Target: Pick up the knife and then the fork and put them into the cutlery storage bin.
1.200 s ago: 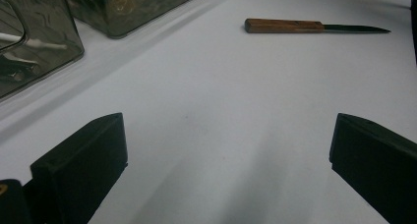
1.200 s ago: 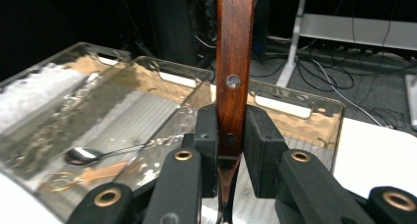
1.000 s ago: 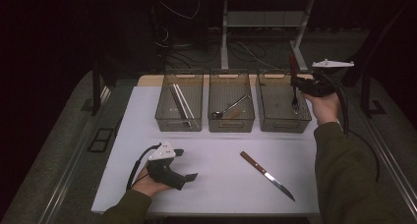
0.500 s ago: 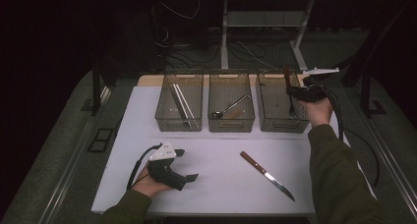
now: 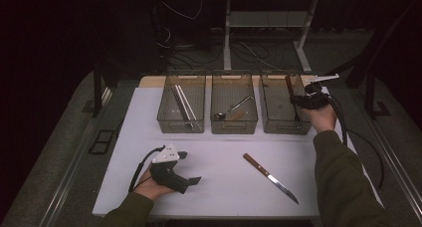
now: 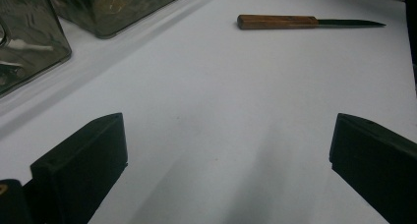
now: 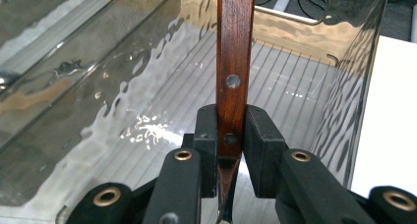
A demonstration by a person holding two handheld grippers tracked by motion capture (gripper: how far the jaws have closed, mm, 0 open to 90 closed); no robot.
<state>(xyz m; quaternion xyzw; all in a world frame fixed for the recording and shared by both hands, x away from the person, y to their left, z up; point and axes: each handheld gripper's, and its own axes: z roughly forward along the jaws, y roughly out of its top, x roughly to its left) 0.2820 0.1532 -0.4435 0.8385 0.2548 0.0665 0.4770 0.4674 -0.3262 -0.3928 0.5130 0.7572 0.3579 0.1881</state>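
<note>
The step in hand looks like putting away cutlery: the right claw (image 7: 231, 135) is clamped almost fully together on a wooden-handled utensil with two metal rivets (image 7: 234, 62), its pads squeezing the dark brown handle from both sides near the lower rivet. The handle rises straight up from between the jaws, and the metal part hangs below them, mostly hidden, so whether it is a fork or something else cannot be told. In the high view that claw (image 5: 307, 98) hangs over the right-hand clear plastic bin (image 5: 278, 127), with the utensil's handle (image 5: 289, 83) poking up just beyond it over the bin's far end. Under and ahead of the jaws lie the bin's ribbed floor and rippled transparent walls (image 7: 344, 101). By my reading the next move calls for easing the utensil lower until its metal end nears the floor, tipping it to lie along the bin, then spreading the jaws to let go without knocking the wall. The left claw (image 5: 186, 168) rests on the white tabletop (image 5: 224, 187), jaws spread wide with nothing between them; well ahead of it, apart from everything, lies a wooden-handled knife with a pointed steel blade (image 6: 305, 22), probably the next piece to sort.
</note>
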